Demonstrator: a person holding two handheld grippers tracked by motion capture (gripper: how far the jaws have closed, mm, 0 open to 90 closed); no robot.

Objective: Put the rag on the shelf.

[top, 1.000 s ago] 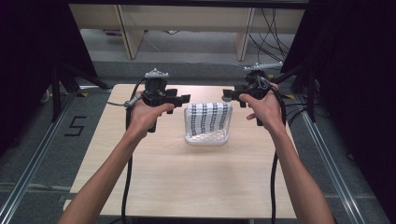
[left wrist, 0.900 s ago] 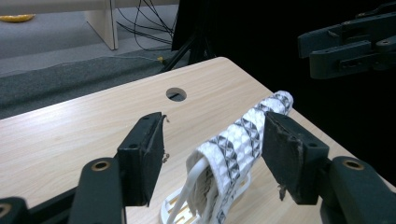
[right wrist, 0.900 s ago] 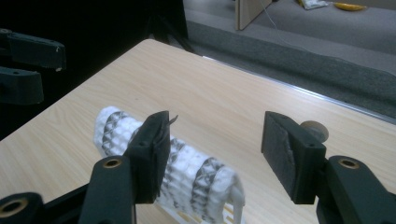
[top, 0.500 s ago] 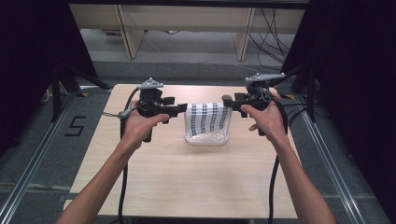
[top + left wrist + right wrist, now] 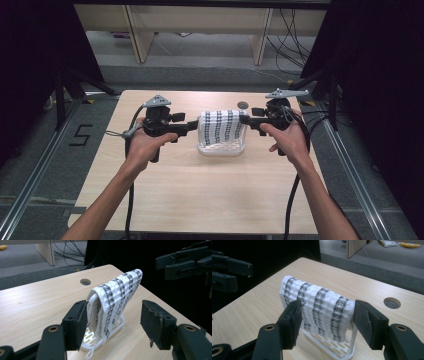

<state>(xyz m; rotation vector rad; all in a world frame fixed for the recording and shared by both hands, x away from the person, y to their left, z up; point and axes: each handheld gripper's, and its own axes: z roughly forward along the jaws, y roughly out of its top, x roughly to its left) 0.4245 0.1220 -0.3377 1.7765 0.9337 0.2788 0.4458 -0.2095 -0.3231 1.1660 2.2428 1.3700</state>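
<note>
A white cloth with dark grey patterned stripes hangs draped over a white slotted rack that stands on the wooden table, a little beyond its middle. The cloth covers the rack's top rail and falls down both sides, its lower edge ending just above the rack's slotted base.

The left gripper is held at the cloth's left end, its jaws spread wide; in the left gripper view the left pad lies right against the rack's white end frame and the cloth's edge, while the right pad stands clear of them. The right gripper is held at the cloth's right end, also spread wide; in the right gripper view its two pads flank the draped cloth, near its two faces, without pinching it.

A round hole sits in the tabletop just beyond the rack's far right corner. Cables lie on the grey floor beyond the table.
</note>
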